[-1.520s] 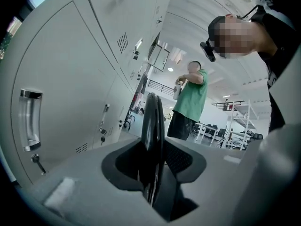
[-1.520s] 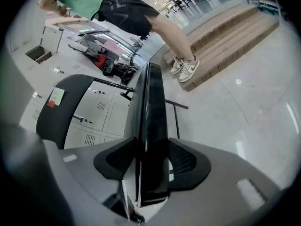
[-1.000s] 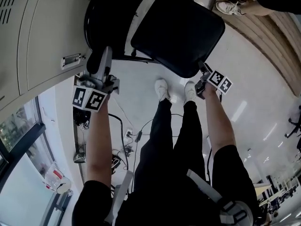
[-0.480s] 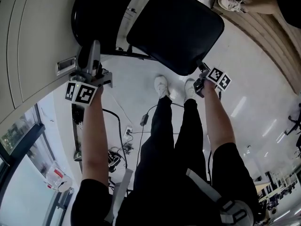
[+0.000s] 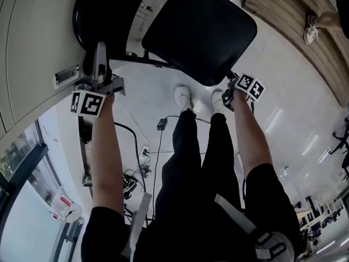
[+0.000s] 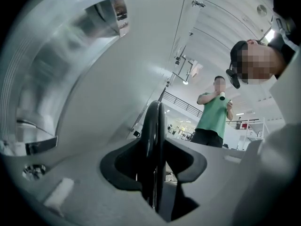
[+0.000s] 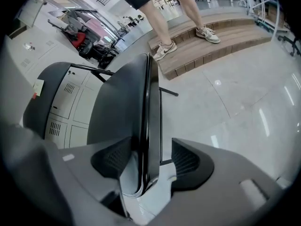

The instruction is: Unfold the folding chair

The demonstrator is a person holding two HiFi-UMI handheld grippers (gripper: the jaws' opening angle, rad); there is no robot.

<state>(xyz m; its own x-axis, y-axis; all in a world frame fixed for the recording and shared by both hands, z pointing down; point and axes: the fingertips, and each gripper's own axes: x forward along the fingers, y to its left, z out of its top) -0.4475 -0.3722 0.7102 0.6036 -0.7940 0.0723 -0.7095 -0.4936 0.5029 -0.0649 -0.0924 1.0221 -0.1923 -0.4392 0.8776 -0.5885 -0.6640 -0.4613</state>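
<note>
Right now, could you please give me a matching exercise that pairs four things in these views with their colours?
Things:
1. chair seat
2. operator's shoes
3. step
4. bystander's shirt

Colours:
A. green
B. white
C. black
D. brown wood

Pairs: 1-C, 2-B, 3-D, 4-A.
</note>
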